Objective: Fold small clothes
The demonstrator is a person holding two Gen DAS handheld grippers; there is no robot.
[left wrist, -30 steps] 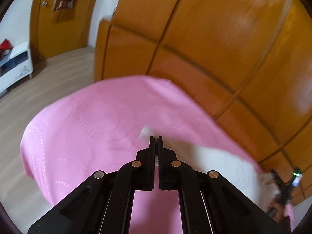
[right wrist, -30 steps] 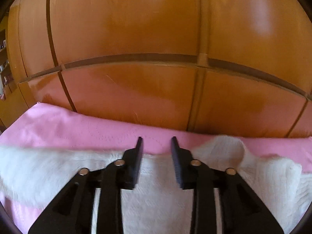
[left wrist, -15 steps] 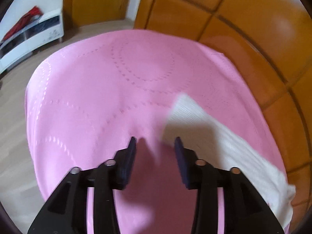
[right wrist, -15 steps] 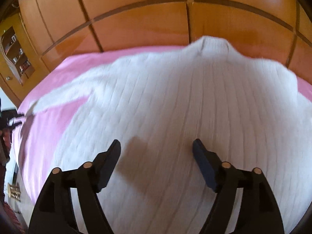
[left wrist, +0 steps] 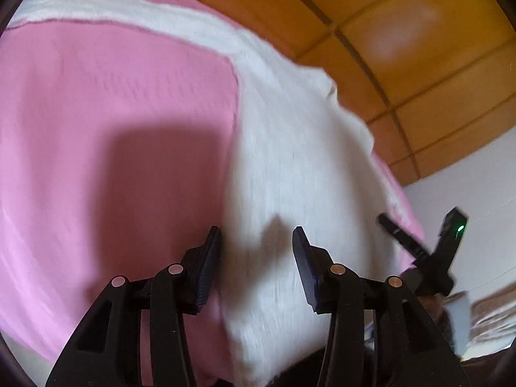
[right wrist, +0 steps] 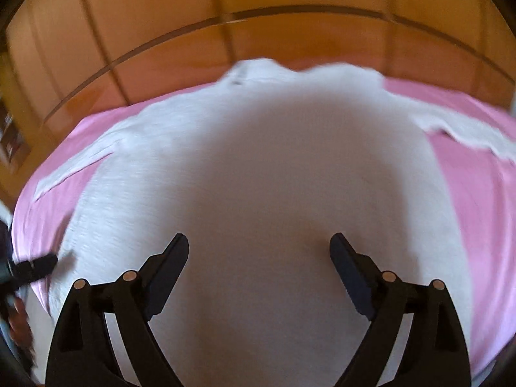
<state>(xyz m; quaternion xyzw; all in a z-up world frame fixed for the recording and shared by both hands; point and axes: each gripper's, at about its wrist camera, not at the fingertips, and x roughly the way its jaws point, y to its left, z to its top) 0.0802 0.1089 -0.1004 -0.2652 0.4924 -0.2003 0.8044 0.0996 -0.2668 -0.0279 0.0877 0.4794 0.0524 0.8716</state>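
Note:
A small white knit sweater (right wrist: 258, 167) lies spread flat on the pink bedspread (right wrist: 477, 193), collar toward the wooden wall, sleeves out to each side. My right gripper (right wrist: 259, 251) is wide open and empty, hovering over the sweater's lower body. My left gripper (left wrist: 256, 245) is open and empty above the sweater's (left wrist: 296, 161) left lower edge, where white meets the pink spread (left wrist: 113, 113). The right gripper (left wrist: 419, 248) shows at the right of the left wrist view; a left fingertip (right wrist: 35, 266) shows at the left edge of the right wrist view.
Orange wooden panelling (right wrist: 258, 32) rises directly behind the bed. A white wall (left wrist: 467, 193) and a strip of floor (left wrist: 490, 309) show at the right of the left wrist view. The near bed edge lies just below both grippers.
My left gripper opened, letting go of the sleeve end, and swung from the far left over to the sweater's lower left edge. My right gripper opened wider and drew back over the sweater's body.

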